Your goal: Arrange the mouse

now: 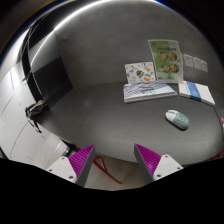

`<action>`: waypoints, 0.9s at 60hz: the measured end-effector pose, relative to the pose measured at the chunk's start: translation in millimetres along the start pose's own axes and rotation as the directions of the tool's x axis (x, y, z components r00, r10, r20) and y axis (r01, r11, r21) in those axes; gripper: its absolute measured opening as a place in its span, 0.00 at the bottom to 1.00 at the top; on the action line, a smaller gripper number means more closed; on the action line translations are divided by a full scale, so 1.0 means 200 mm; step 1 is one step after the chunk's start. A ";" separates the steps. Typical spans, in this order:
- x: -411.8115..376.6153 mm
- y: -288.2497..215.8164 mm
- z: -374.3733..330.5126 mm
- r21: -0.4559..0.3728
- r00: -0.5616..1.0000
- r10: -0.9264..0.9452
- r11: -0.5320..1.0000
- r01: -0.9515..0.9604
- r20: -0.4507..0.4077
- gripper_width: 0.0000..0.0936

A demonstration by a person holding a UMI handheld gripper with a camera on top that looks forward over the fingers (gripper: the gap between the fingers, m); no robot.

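Note:
A pale grey-green mouse lies on the dark grey table, well beyond my right finger and off to the right. My gripper is open and empty, its two magenta pads wide apart above the table's near edge. Nothing stands between the fingers. The mouse is far from both fingers.
A stack of papers and booklets lies beyond the mouse, with a green leaflet and a picture card behind it. A white-blue booklet lies at the right. A black monitor stands at the left. A red cord lies on the floor below.

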State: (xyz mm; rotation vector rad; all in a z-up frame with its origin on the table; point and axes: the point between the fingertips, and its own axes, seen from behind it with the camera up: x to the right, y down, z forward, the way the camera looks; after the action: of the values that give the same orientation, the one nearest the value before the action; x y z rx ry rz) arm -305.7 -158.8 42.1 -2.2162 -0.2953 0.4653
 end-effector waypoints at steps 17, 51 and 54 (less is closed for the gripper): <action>0.58 0.09 -0.12 -0.003 0.997 -0.048 0.999 0.048 -0.059 0.87; 1.35 -0.30 0.34 0.019 0.948 -0.045 0.998 0.054 -0.314 0.86; 1.37 -0.34 0.39 0.011 0.947 -0.037 0.999 0.042 -0.320 0.85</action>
State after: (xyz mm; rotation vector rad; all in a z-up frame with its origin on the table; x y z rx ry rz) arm -94.2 36.8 -12.9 -2.2215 -0.1608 0.0810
